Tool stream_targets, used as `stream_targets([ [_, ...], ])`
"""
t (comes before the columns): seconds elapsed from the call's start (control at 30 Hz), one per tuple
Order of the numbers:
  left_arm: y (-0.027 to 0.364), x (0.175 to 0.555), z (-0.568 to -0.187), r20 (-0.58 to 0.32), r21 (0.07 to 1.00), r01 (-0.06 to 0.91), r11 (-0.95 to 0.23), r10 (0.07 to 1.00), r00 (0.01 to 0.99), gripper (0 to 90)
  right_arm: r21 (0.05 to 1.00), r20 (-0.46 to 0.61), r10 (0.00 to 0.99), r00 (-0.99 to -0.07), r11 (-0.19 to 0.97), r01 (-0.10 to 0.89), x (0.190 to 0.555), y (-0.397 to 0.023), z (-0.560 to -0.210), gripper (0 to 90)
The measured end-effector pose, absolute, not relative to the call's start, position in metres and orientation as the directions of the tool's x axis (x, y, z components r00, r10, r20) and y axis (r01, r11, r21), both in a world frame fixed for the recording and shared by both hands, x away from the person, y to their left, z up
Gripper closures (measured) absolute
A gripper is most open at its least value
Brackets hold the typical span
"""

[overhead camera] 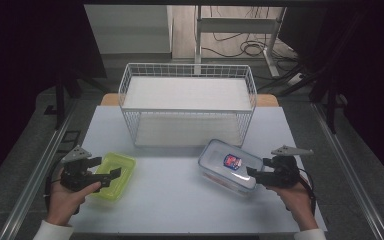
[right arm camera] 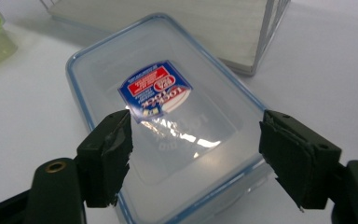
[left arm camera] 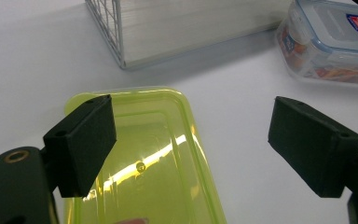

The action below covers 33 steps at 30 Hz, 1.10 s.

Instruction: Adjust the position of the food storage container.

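Your left gripper (left arm camera: 191,144): matt black jaws, pads look like foam, smooth. Your right gripper (right arm camera: 196,158): same matt black, pad edges rough, frayed. Green box (left arm camera: 144,158): see-thru plastic, glossy, glare streak on lid. Clear box (right arm camera: 168,116): glossy plastic, blue rim seal, shiny paper-like sticker (right arm camera: 154,92). Basket (overhead camera: 187,102): white coated wire w/ pale matt liner. Table (overhead camera: 180,200): smooth matt white.
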<state>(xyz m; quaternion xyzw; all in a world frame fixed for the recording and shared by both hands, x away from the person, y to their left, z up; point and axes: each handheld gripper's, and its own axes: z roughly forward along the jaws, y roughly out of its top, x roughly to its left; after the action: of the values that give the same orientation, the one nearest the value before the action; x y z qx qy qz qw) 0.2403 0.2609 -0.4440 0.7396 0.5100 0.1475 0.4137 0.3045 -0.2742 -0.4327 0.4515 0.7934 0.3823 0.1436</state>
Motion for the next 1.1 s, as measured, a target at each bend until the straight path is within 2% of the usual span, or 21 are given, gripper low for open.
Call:
stream_targets([
  [0.1, 0.261, 0.240, -0.444, -0.205, 0.762, 0.634, -0.135, 0.878, 0.433, 15.2, 0.724, 0.121, 0.818, -0.562, 0.315, 0.614, 0.313, -0.270, -0.428, 32.5],
  [0.47, 0.259, 0.240, -0.445, -0.206, 0.755, 0.641, -0.140, 0.877, 0.434, 15.2, 0.685, 0.109, 0.813, -0.573, 0.356, 0.635, 0.341, -0.254, -0.412, 41.1],
  [0.77, 0.259, 0.241, -0.449, -0.205, 0.748, 0.647, -0.147, 0.876, 0.437, 15.2, 0.629, 0.055, 0.807, -0.589, 0.430, 0.648, 0.381, -0.225, -0.417, 69.4],
  [0.8, 0.259, 0.241, -0.449, -0.205, 0.748, 0.647, -0.147, 0.876, 0.437, 15.2, 0.629, 0.055, 0.807, -0.589, 0.430, 0.648, 0.381, -0.225, -0.417, 69.4],
  [0.83, 0.259, 0.241, -0.449, -0.206, 0.748, 0.647, -0.147, 0.876, 0.437, 15.2, 0.628, 0.036, 0.807, -0.590, 0.441, 0.642, 0.387, -0.222, -0.419, 75.3],
  [0.87, 0.259, 0.241, -0.449, -0.206, 0.748, 0.647, -0.147, 0.876, 0.437, 15.2, 0.628, 0.036, 0.807, -0.590, 0.441, 0.642, 0.387, -0.222, -0.419, 75.3],
  [0.9, 0.260, 0.242, -0.450, -0.207, 0.747, 0.649, -0.144, 0.877, 0.434, 15.2, 0.622, 0.020, 0.803, -0.595, 0.456, 0.637, 0.393, -0.219, -0.421, 82.2],
  [0.97, 0.260, 0.242, -0.451, -0.207, 0.746, 0.650, -0.144, 0.877, 0.433, 15.1, 0.616, 0.021, 0.794, -0.607, 0.468, 0.633, 0.399, -0.217, -0.423, 88.9],
  [1.1, 0.260, 0.241, -0.451, -0.197, 0.753, 0.642, -0.147, 0.880, 0.433, 15.4, 0.600, -0.015, 0.792, -0.611, 0.496, 0.628, 0.406, -0.209, -0.427, 89.4],
])
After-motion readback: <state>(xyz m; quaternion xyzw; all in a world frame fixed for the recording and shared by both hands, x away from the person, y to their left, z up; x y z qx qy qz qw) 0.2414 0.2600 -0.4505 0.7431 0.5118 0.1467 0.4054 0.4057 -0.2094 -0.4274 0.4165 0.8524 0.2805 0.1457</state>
